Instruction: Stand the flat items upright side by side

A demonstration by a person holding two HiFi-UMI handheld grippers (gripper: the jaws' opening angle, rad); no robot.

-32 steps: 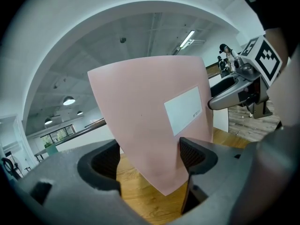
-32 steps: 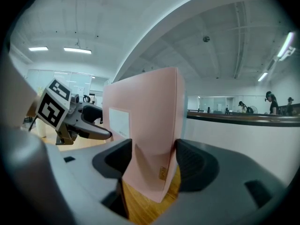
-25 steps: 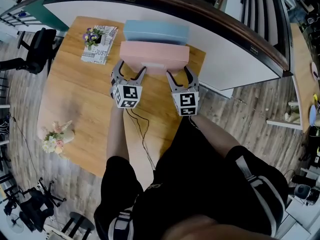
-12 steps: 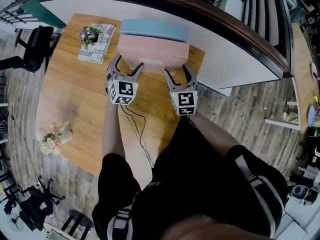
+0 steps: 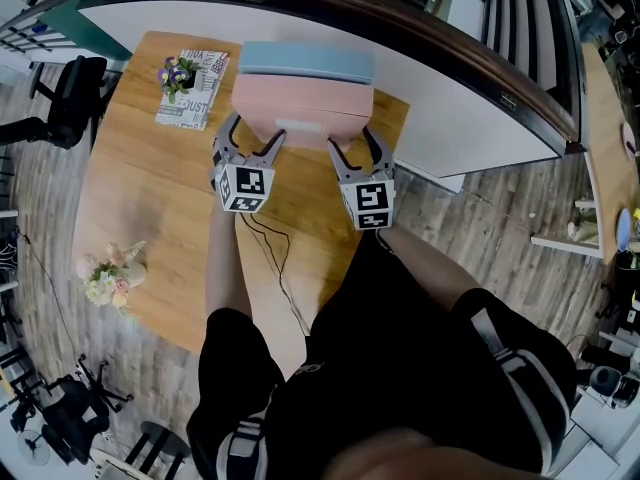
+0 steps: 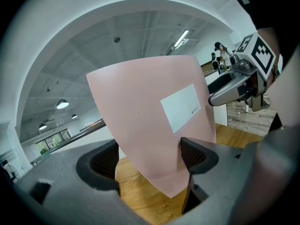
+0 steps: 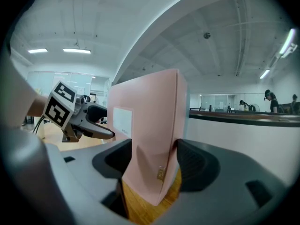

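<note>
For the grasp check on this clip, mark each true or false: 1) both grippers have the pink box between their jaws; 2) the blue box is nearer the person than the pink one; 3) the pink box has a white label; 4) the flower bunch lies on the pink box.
1) True. The left gripper and the right gripper each close on a lower corner of the pink box.
2) False. The blue box is behind the pink box, on the side away from the person.
3) True. A white label sits on the face toward the grippers.
4) False. The flower bunch lies at the left edge of the table, well apart from the box.
</note>
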